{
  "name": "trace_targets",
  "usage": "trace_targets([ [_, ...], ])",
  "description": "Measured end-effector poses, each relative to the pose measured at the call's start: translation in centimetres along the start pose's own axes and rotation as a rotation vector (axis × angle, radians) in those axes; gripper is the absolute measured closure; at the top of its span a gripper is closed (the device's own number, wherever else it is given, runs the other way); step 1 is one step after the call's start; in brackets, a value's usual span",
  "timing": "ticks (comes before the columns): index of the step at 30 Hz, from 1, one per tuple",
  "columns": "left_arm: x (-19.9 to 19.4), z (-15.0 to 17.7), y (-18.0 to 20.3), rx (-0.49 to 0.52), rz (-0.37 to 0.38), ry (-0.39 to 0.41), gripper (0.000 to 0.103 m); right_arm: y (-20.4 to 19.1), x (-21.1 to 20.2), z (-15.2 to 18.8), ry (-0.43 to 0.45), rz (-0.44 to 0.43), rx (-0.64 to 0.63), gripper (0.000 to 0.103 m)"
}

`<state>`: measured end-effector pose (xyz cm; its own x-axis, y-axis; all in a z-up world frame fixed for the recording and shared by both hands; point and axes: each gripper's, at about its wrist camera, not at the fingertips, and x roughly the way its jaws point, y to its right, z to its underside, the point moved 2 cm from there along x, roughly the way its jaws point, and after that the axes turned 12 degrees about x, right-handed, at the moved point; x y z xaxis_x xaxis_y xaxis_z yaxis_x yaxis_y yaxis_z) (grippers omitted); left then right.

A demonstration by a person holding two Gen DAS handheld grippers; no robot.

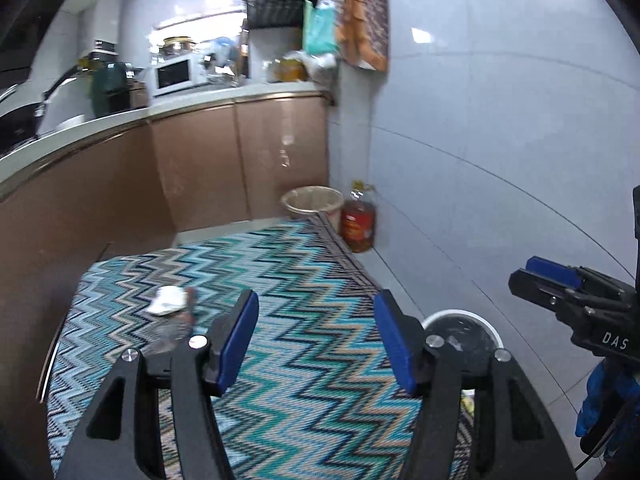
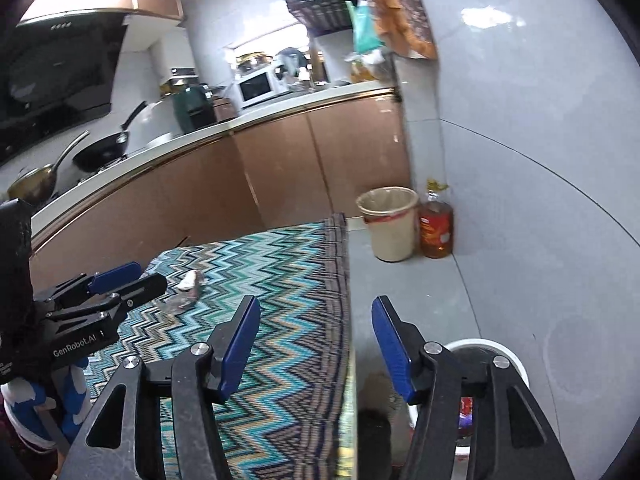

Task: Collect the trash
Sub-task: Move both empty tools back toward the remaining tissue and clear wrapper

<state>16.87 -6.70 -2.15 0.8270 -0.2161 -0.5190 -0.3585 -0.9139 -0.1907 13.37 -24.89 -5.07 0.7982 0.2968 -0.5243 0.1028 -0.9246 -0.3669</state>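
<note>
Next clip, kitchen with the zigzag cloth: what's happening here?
A person holds two grippers over a table with a zigzag cloth. Both the left hand-held gripper and the right hand-held gripper are open and empty. Trash, a white crumpled piece on a wrapper, lies on the cloth ahead of the left one, untouched. A white-rimmed bin stands beside the table; a beige bin stands by the wall.

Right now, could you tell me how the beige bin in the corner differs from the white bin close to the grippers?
The beige bin stands far off in the corner beside an amber oil bottle; the white bin sits right under the right gripper. The beige bin has a light liner folded over its rim, while the white bin shows a dark inside with scraps in it. The beige bin shows its whole side; the white bin shows mostly its rim. Both are round, open-topped and stand on the grey floor.
</note>
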Motion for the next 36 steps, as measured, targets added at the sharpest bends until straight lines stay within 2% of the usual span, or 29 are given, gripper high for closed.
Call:
trace_targets([
  [9, -5.0, 2.6, -6.6, -0.091, -0.126, 0.052, 0.038, -5.0, -0.5, 0.3, 0.014, -0.062, -0.071, 0.039],
  [19, -8.0, 5.6, -10.6, -0.187, -0.195, 0.078, 0.038, -9.1, -1.8, 1.2, 0.018, -0.095, -0.152, 0.037],
  [24, -7.5, 7.5, -13.4, -0.243, -0.196, 0.042, 0.038, -9.6, -1.4, 1.1, 0.010, -0.092, -0.169, 0.037],
  [31, -5.0, 10.0, -17.4, -0.280, -0.196, -0.031, 0.038, -10.3, 1.7, 1.2, -0.038, -0.087, -0.183, 0.037],
  [36, -1.5, 10.5, -20.4, -0.309, -0.107, -0.079, 0.038, -11.4, 5.4, 1.0, -0.098, -0.121, -0.201, 0.037],
])
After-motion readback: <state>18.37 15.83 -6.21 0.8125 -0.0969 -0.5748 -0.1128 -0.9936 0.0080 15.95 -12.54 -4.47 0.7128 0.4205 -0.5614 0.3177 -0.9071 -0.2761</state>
